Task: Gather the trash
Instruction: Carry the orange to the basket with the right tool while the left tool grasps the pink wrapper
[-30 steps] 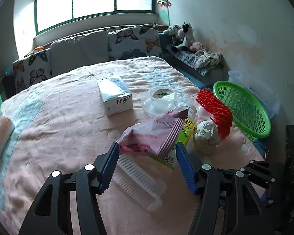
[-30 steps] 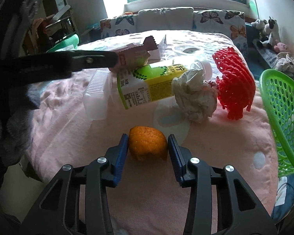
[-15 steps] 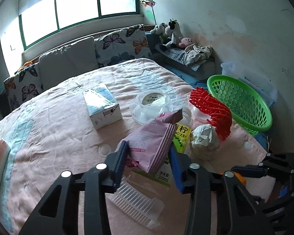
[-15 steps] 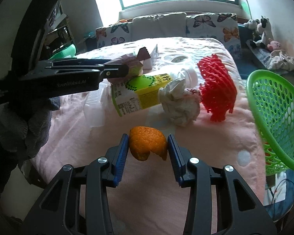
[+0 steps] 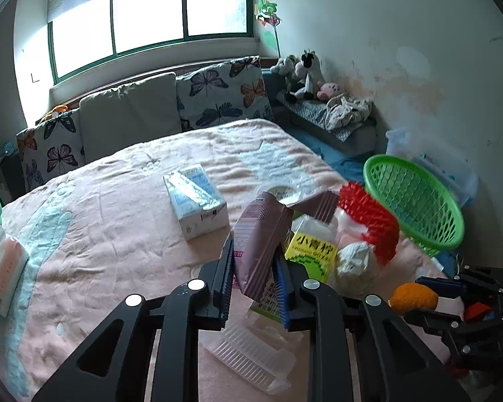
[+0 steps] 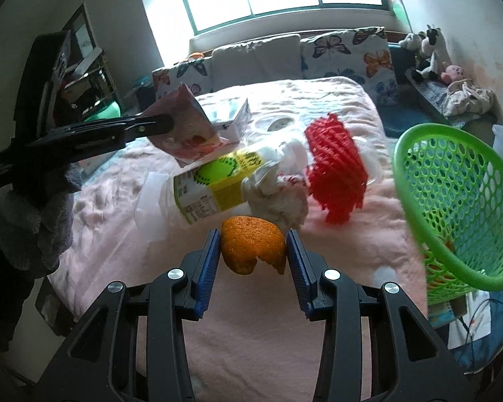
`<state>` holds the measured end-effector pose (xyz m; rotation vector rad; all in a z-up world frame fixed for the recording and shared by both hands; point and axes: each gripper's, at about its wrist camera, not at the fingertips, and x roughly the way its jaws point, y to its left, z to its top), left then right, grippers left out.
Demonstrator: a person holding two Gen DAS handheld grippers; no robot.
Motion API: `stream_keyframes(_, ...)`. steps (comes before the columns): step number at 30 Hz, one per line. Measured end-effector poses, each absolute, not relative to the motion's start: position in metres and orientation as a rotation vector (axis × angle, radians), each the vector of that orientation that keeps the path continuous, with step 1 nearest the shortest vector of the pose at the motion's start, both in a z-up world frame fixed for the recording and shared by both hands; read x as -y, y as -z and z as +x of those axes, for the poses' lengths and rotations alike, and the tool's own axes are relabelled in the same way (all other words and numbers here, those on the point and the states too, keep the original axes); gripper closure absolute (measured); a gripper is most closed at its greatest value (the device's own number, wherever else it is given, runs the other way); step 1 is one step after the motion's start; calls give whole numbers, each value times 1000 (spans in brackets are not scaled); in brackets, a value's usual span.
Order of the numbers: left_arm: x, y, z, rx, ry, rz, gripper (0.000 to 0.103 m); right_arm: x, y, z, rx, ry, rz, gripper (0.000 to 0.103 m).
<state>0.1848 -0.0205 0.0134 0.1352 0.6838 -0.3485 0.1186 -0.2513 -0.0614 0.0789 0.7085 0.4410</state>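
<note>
My left gripper (image 5: 255,276) is closing on a mauve snack wrapper (image 5: 263,234), lifted off the pink bedspread; the pads press its sides. The wrapper (image 6: 187,127) and that gripper (image 6: 157,125) also show in the right wrist view. My right gripper (image 6: 253,251) is shut on an orange peel (image 6: 251,246), held above the bed, and the peel (image 5: 412,296) shows at lower right in the left wrist view. On the bed lie a yellow-green drink carton (image 6: 218,187), a crumpled tissue (image 6: 278,197) and a red foam net (image 6: 335,167).
A green mesh basket (image 6: 452,194) hangs off the bed's right side. A clear plastic tray (image 5: 248,355) lies below my left gripper. A white box (image 5: 196,206) and clear lidded cup (image 6: 273,122) sit mid-bed. Pillows line the far edge.
My left gripper has closed on the wrapper and raised it off the carton. The right gripper has lifted the orange peel and shifted toward the green basket.
</note>
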Motion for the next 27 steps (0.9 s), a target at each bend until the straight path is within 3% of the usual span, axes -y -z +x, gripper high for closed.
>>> stream_keyframes(13, 58, -57, 171, -616, 466, 103, 81, 305, 43, 117, -652, -323, 100, 62)
stream_keyframes(27, 125, -61, 182, -637, 563, 110, 81, 382, 49, 136, -654, -149, 89, 62)
